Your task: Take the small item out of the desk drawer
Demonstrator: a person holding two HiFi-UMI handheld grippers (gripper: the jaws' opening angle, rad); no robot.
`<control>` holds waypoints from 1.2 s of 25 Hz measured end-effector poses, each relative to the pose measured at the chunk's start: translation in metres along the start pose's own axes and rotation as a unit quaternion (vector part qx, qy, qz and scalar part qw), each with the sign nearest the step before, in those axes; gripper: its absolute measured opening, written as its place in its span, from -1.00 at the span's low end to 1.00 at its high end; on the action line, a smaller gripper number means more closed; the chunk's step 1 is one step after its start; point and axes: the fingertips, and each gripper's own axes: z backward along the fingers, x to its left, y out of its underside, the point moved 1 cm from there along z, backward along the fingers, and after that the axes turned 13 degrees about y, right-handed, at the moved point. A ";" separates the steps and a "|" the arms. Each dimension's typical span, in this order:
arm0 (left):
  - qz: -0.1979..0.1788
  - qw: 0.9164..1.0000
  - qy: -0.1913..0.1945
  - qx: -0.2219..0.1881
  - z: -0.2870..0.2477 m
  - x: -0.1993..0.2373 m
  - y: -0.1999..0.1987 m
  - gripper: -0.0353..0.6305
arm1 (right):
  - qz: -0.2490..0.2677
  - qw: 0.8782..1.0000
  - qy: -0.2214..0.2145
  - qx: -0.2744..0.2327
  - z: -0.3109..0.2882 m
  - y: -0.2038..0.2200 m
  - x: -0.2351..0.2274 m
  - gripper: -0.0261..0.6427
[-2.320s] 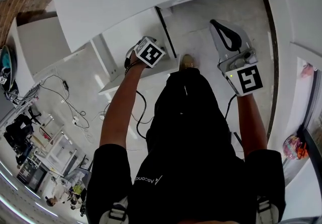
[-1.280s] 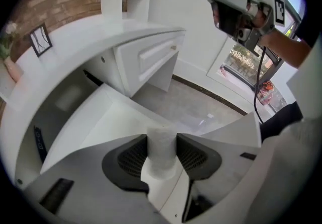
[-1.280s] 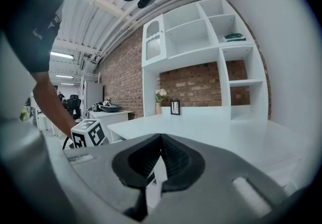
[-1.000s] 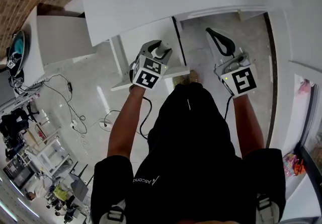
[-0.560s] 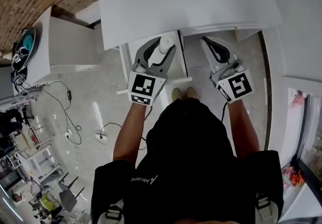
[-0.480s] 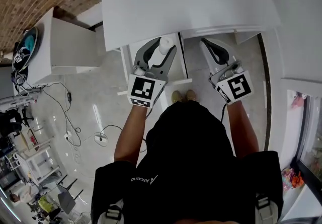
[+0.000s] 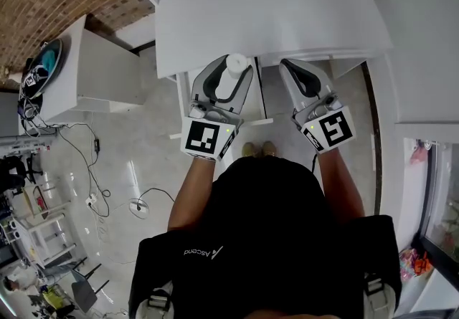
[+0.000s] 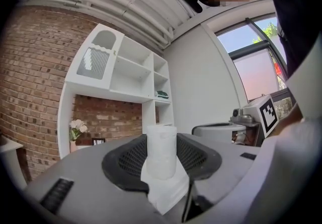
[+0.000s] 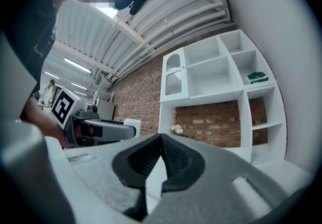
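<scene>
Holding the small white roll (image 7: pixel 229 78) upright is the part to get right here. Your left gripper (image 7: pixel 234 64) has it between the ribbed pads with the jaws at a middling spread, closed on the roll's sides. It shows just above the centre of the head view. It lies just below the near edge of the white surface (image 7: pixel 272 16) and over what looks like the open drawer (image 7: pixel 247 111).

I'd judge it already lifted clear, so what is left is carrying it away cleanly. The roll looks light and soft, so squeeze only enough to stop it slipping, since more could dent it. It stands tall above the pads, so tipping the gripper may let it lever out. Raise it past the surface's edge before you move forward, or the top may catch the lip.

Your right gripper (image 7: pixel 290 67), just right of centre, has its jaws pressed together on nothing. Hold it off to its own side, apart from the left one.
</scene>
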 end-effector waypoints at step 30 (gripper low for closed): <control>-0.017 1.000 0.011 -0.008 0.011 -0.013 -0.013 -0.37 | 0.010 1.000 0.013 -0.012 0.018 -0.019 -0.003 -0.92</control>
